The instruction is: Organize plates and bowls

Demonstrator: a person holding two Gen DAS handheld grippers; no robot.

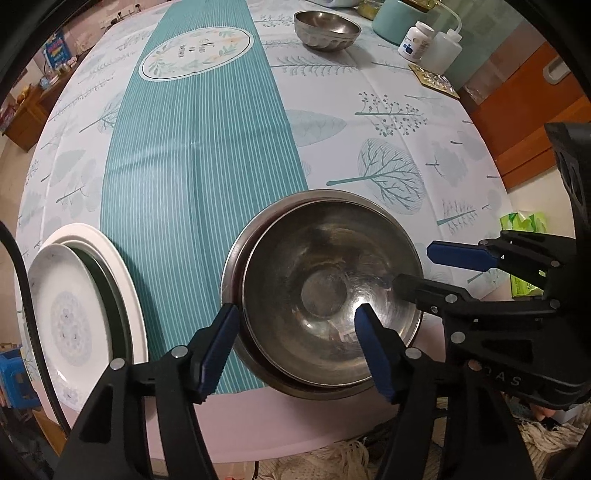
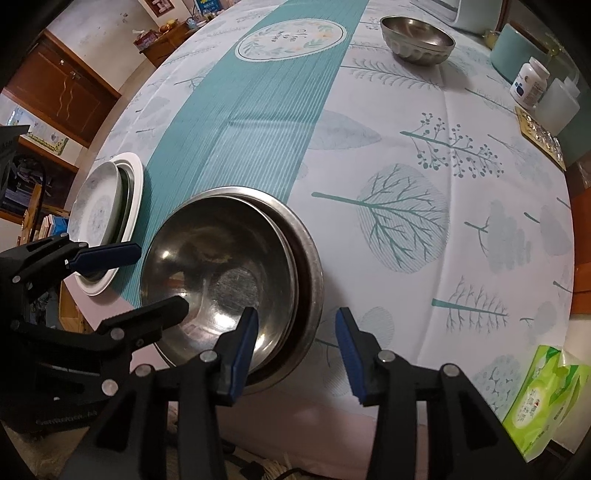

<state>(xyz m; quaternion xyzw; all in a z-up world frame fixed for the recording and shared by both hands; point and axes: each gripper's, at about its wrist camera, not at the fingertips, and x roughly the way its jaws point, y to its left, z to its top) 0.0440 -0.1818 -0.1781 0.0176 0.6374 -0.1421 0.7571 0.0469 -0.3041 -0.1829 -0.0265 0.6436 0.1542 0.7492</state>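
Observation:
Two steel bowls (image 1: 325, 258) sit nested near the table's front edge, the inner one shifted inside the larger. My left gripper (image 1: 295, 350) straddles their near-left rim, one finger outside and one inside, open, its pads off the metal. My right gripper (image 2: 297, 354) straddles the near-right rim of the nested bowls (image 2: 207, 258) the same way, also open. Each gripper shows in the other's view: the right gripper (image 1: 424, 271) and the left gripper (image 2: 160, 278). A patterned plate (image 1: 74, 314) lies on a white plate at the left. A third steel bowl (image 1: 327, 29) stands far across the table.
At the far right stand a white pill bottle (image 1: 415, 40), a clear squeeze bottle (image 1: 443, 48), a blister pack (image 1: 434, 81) and a teal container (image 1: 395, 14). A green tissue pack (image 2: 543, 398) lies at the near right corner. The table edge runs just under the grippers.

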